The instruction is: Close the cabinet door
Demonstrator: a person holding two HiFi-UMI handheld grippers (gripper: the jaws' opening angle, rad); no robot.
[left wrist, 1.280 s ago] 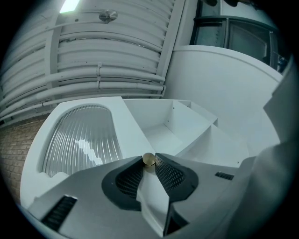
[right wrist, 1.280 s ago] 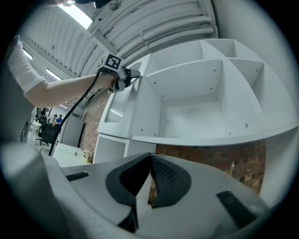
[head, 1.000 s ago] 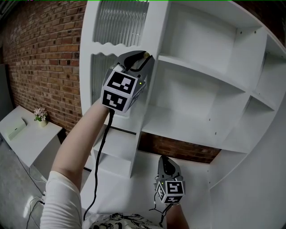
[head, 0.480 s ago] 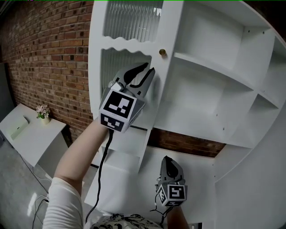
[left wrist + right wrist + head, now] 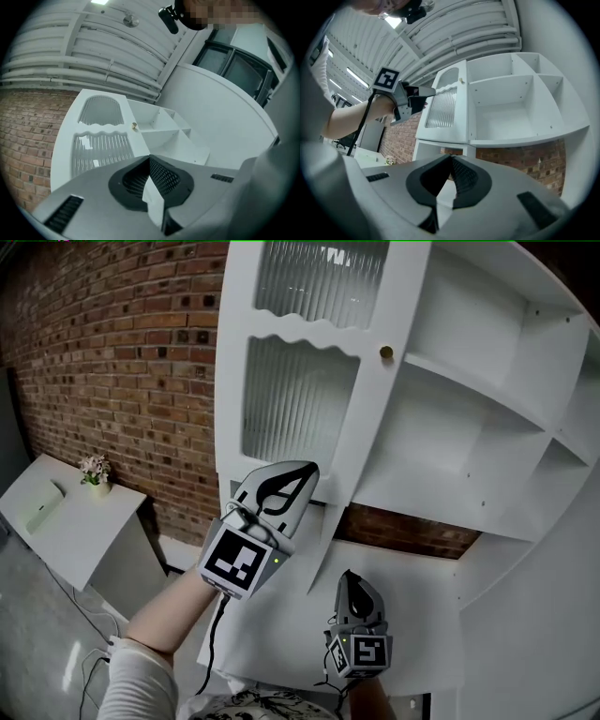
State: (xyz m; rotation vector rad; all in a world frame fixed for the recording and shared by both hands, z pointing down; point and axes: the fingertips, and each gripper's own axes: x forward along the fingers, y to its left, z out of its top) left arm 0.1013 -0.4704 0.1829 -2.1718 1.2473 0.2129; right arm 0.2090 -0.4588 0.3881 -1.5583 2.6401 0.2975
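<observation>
Black-padded jaws of the left gripper (image 5: 306,471) are clenched tip to tip, with nothing between them. It is tilted upward below the lower glass panel and stands clear of the cabinet door (image 5: 309,381), not touching it. The right gripper (image 5: 349,577) is likewise clenched and empty. It is held low near the person's body, pointing at the cabinet's lower section.

The cabinet door is white with two ribbed glass panels and a small brass knob (image 5: 385,352) on its right edge. It covers the left column of the cabinet and, in the right gripper view, lies about flush with the front; full seating cannot be confirmed. Open white shelves (image 5: 469,427) adjoin it on the right. A red brick wall (image 5: 122,362) stands behind, and a small flower pot (image 5: 94,470) sits on a white side table (image 5: 66,531) to the left.
</observation>
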